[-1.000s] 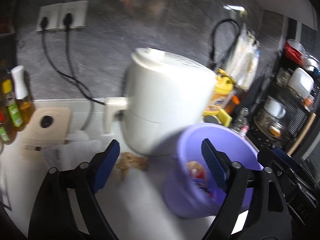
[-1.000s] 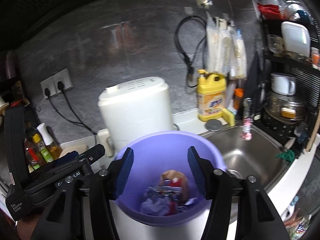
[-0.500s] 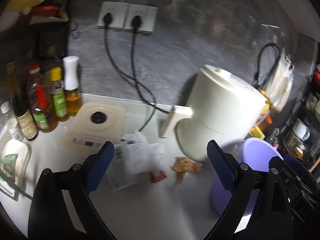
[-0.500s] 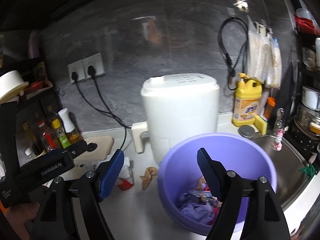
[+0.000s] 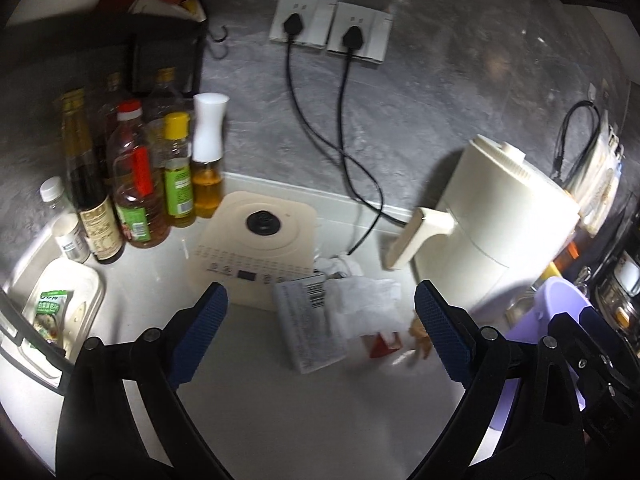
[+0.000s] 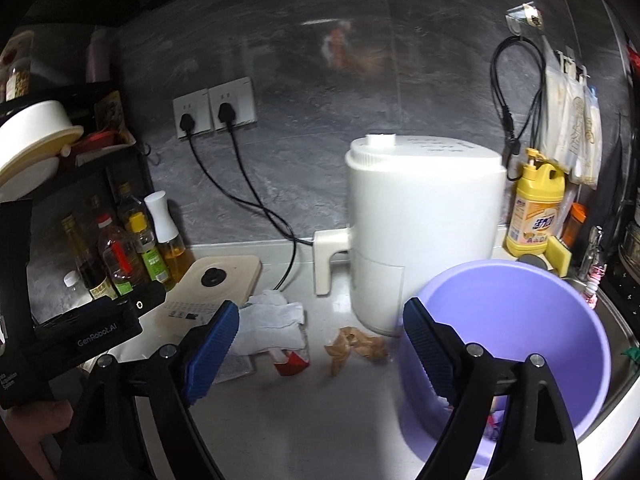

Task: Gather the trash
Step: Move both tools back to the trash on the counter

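Trash lies on the white counter: a flat plastic bag with a barcode [image 5: 308, 328], crumpled white paper [image 5: 368, 308] [image 6: 272, 320], a small red wrapper [image 5: 382, 346] [image 6: 294, 360] and a crumpled brown paper [image 6: 356, 346] [image 5: 420, 336]. A purple bin [image 6: 520, 320] [image 5: 560, 300] with some trash inside stands at the right. My left gripper [image 5: 320, 336] is open and empty above the bag. My right gripper [image 6: 320, 348] is open and empty, above the red wrapper and brown paper.
A white air fryer [image 6: 420, 232] stands behind the bin. A beige appliance [image 5: 260, 248] sits left of the trash, with oil and sauce bottles [image 5: 136, 184] beside it. A white tray [image 5: 56, 312] is at far left. Power cords [image 5: 344, 120] hang from wall sockets. A sink lies at far right.
Both grippers have swung left and pulled back from the bin. The trash pile, beige appliance and bottles have come into view. Both grippers stay open.
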Available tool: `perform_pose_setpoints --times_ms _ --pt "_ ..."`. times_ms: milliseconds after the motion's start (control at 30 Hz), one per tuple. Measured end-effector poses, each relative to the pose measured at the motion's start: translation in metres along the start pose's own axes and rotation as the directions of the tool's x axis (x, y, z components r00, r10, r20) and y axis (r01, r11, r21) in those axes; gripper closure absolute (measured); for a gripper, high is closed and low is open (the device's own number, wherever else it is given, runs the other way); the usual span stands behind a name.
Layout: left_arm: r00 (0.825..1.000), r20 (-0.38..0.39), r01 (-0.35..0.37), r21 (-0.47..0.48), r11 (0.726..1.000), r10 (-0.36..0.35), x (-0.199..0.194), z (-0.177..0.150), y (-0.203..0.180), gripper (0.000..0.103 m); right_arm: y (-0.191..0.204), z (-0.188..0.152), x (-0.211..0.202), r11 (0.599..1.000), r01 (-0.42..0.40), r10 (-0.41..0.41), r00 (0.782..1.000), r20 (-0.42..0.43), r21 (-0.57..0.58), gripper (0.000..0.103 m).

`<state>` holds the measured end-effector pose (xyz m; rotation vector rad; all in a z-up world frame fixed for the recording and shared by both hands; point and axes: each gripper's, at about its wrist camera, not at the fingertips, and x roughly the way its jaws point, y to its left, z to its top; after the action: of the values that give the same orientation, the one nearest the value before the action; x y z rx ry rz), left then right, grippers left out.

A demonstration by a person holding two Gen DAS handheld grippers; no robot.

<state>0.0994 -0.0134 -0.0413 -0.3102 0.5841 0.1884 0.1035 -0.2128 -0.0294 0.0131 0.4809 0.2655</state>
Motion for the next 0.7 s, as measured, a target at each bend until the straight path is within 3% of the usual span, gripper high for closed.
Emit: perform_pose_setpoints --times_ms 200,367,700 --pt "0.999 -0.032 0.009 -0.028 1.0 -0.01 0.012 -0.01 0.023 0.009 0.016 -0.017 0.012 1.0 -0.001 0.0 0.999 -0.042 -0.018 0.025" --pt "0.997 -0.072 0.025 -0.03 0.999 -0.027 0.032 -0.018 0.03 0.01 0.024 -0.032 0.024 1.0 -0.001 -0.001 0.995 -0.099 -0.021 0.036" --pt "0.982 -0.172 0.071 -0.056 0.996 -0.08 0.088 -0.027 0.04 0.031 0.032 -0.043 0.056 1.0 0.015 -0.019 0.985 -0.169 -0.02 0.048"
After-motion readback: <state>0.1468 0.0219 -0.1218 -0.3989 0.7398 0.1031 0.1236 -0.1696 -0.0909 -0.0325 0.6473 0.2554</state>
